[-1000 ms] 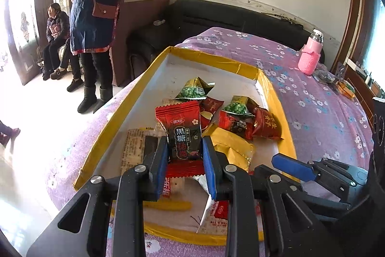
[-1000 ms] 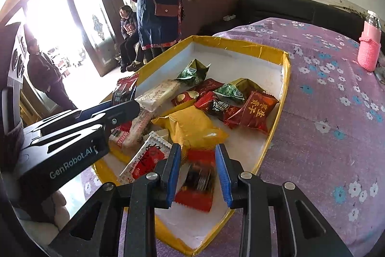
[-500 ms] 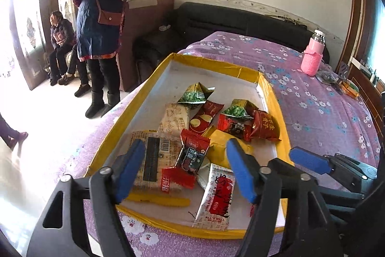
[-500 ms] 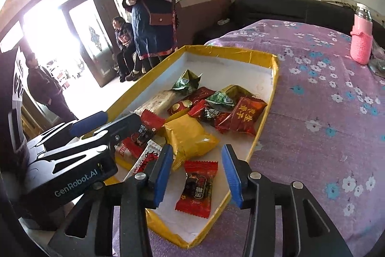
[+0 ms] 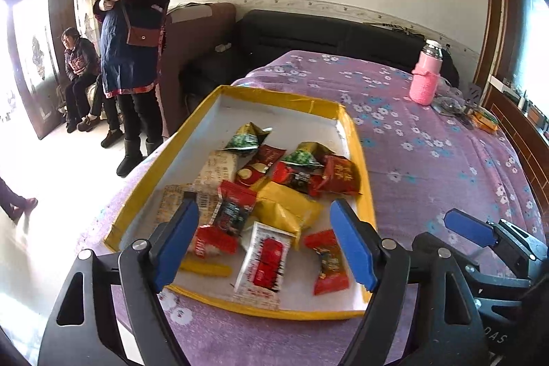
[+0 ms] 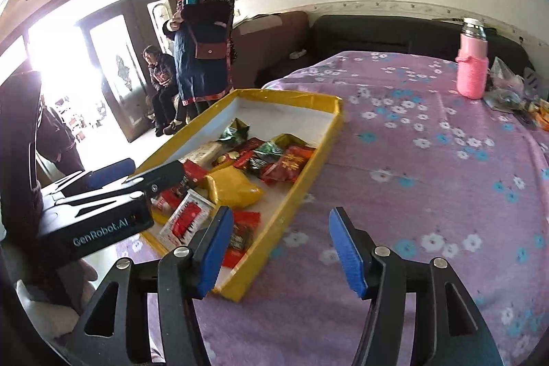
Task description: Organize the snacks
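A yellow-rimmed white box (image 5: 357, 139) lies on the purple flowered cloth and holds several snack packets. Among them are a red-black packet (image 5: 233, 215), a yellow pack (image 5: 288, 208), a white-red sachet (image 5: 264, 263) and a small red packet (image 5: 329, 263). My left gripper (image 5: 264, 242) is open and empty above the box's near end. My right gripper (image 6: 281, 249) is open and empty over the box's near right corner (image 6: 240, 290) and the cloth. The small red packet (image 6: 243, 235) shows behind its left finger.
A pink bottle (image 5: 427, 74) stands at the far right of the cloth with clutter (image 5: 480, 119) beside it. A person (image 5: 137, 50) stands to the left of the table, another sits behind. A dark sofa (image 5: 308, 33) lines the wall.
Both grippers let go of their red packets, which now lie in the box. Both jaws opened wide and the grippers drew back and up, the right one shifting to the right.
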A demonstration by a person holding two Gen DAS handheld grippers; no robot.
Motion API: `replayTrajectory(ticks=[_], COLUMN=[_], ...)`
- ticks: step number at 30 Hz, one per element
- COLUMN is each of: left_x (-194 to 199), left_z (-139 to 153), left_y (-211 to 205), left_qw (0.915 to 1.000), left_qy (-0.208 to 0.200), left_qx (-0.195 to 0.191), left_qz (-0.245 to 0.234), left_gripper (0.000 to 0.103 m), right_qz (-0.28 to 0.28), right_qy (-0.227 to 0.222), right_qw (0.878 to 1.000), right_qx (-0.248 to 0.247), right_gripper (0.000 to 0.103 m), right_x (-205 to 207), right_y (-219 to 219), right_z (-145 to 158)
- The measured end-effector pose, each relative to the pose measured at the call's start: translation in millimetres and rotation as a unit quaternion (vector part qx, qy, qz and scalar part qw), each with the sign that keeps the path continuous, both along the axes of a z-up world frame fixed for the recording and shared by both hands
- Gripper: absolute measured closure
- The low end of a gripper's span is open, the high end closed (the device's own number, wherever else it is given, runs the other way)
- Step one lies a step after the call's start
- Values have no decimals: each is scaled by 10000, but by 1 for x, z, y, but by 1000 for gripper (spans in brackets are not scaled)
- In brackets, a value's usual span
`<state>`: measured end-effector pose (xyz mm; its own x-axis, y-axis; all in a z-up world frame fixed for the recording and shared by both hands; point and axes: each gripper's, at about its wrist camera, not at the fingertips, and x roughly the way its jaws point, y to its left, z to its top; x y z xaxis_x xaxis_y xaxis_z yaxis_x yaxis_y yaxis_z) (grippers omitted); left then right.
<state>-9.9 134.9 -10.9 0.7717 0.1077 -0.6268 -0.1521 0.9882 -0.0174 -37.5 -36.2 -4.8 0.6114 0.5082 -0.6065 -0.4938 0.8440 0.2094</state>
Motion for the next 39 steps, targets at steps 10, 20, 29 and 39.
replayTrajectory(ticks=[10, 20, 29, 39], left_x=[-10, -21, -23, -20], left_z=[4, 12, 8, -2], left_y=[-28, -48, -63, -78], left_qw=[9999, 9996, 9994, 9983], left_qy=[30, -86, -32, 175], left_qx=[46, -52, -7, -129], left_qz=[-149, -265, -344, -542], left_gripper=[24, 20, 20, 20], right_qz=[-159, -246, -342, -499], right_qy=[-25, -109, -211, -176], right_qw=[9998, 9996, 9992, 9984], right_qx=[79, 124, -10, -190], right_gripper=[38, 37, 32, 30], right_x=[-10, -20, -25, -22], right_y=[-26, -42, -50, -58], right_z=[-1, 0, -1, -12])
